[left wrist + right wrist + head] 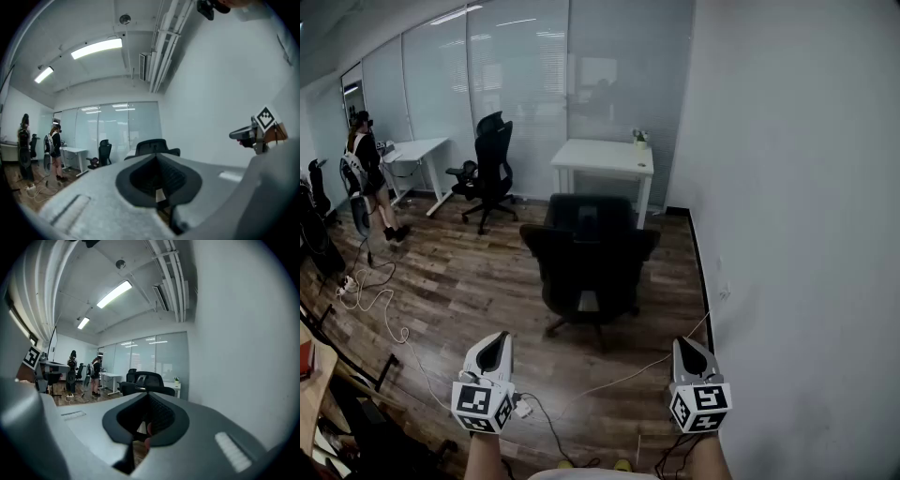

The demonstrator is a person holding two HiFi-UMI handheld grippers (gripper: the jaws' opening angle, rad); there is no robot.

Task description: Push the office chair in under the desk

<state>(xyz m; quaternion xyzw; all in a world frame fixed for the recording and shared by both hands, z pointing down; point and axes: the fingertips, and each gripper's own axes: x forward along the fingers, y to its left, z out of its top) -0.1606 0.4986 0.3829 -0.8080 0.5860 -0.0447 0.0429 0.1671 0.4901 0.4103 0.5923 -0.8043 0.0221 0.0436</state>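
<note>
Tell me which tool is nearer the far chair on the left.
Left. The left tool lines up with that chair, well short; the right tool is off by the wall.

Dark wood-plank floor, loose white cables at the left; plain white wall along the right; frosted glass partition panels across the back, white table and black swivel chair before them; long fluorescent ceiling tubes lit overhead

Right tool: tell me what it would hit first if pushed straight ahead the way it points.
Most likely the black office chair, which sits dead ahead of the shut right tool in the right gripper view, with nothing seen between them. Depth is hard to judge.
</note>
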